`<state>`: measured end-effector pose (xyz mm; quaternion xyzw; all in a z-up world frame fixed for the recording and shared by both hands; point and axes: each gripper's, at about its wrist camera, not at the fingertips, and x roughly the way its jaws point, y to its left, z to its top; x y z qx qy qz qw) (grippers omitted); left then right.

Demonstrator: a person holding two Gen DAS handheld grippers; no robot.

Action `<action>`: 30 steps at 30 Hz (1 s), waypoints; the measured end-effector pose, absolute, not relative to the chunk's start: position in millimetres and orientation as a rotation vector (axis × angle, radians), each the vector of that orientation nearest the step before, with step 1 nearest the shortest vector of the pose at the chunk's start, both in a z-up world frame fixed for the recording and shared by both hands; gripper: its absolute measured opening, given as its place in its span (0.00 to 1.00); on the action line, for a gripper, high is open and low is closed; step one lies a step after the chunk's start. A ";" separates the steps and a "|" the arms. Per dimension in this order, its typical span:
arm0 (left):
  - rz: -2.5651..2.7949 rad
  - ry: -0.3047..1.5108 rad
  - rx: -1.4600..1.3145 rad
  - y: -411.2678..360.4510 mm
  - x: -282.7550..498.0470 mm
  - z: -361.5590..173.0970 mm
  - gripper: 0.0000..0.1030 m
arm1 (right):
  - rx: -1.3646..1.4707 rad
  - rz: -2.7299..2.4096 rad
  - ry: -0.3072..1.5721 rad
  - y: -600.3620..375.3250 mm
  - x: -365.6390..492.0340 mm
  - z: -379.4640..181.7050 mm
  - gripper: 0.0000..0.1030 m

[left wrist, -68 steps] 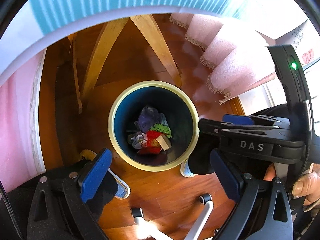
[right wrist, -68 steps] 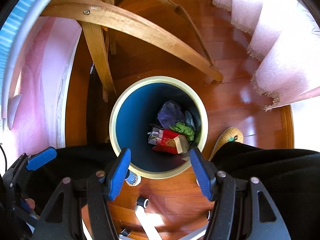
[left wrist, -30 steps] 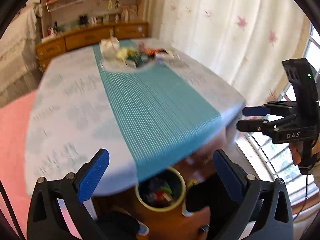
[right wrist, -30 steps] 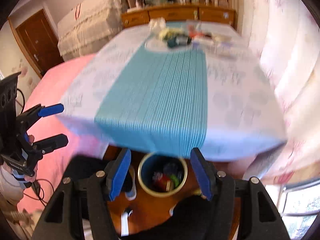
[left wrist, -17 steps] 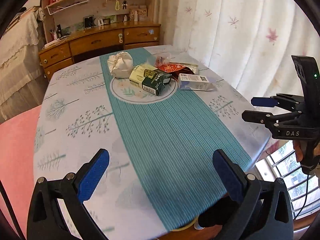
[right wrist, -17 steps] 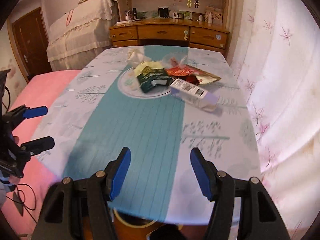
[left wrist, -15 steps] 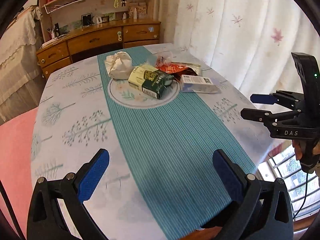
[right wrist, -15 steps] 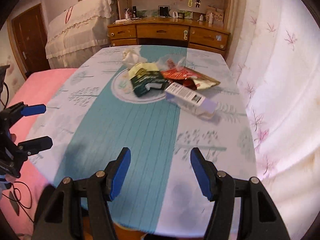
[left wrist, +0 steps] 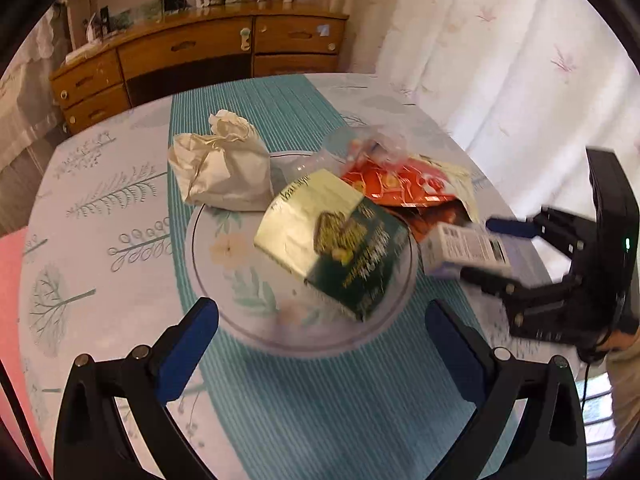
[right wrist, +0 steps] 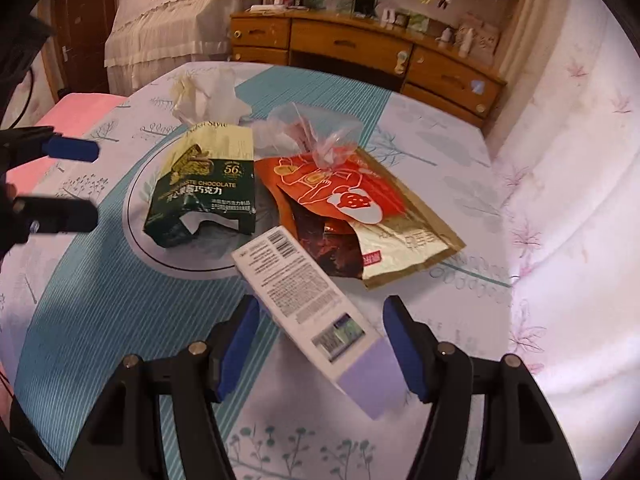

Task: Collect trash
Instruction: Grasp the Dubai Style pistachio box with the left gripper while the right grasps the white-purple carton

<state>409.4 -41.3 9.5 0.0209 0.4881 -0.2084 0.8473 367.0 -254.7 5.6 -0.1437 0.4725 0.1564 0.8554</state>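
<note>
**Trash heaped at the far middle of the tabletop, both grippers spread**

Here the trash sits bunched around the printed round medallion (left wrist: 224, 248) on the teal runner (left wrist: 320, 408), toward the far middle of the tabletop (left wrist: 100, 264). The near part of the runner lies bare in front of the left hand-held gripper (left wrist: 322, 344), whose blue pads stand wide apart with nothing between them. The right hand-held gripper (right wrist: 322, 344) is spread too, its pads on either side of the near end of the white and lilac carton (right wrist: 308, 308), not touching it as far as can be seen. That carton lies near the tabletop's right edge, slanting toward the medallion.

The green chocolate bag (right wrist: 208, 188) lies across the medallion, torn open at its near end. Just right of it the red and gold snack pouch (right wrist: 352, 208) lies flat, one corner under the carton's far end. A knotted clear plastic bag (right wrist: 316, 132) rests on the pouch's far edge; its contents are too blurred to name. The crumpled cream paper bag (left wrist: 220, 168) sits at the medallion's far left rim, partly hidden behind the chocolate bag in the right wrist view.

In the left wrist view the carton and right hand-held gripper (left wrist: 504, 256) are smeared by motion. Beyond the far edge stands a wooden dresser (right wrist: 360, 48); a pale flowered curtain (left wrist: 500, 60) hangs past the right edge.
</note>
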 end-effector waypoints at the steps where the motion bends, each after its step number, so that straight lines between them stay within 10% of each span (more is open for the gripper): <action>1: -0.433 1.047 0.023 -41.7 418.0 6.5 0.99 | -0.297 0.345 1.000 -254.4 370.3 3.3 0.63; 6: -0.391 1.130 -0.086 -45.5 452.6 -14.4 0.99 | -0.284 0.422 1.009 -247.7 371.5 -3.9 0.35; 30: -0.053 1.185 -0.241 -101.8 495.8 -49.7 0.99 | -0.073 0.412 0.947 -278.5 372.3 2.7 0.35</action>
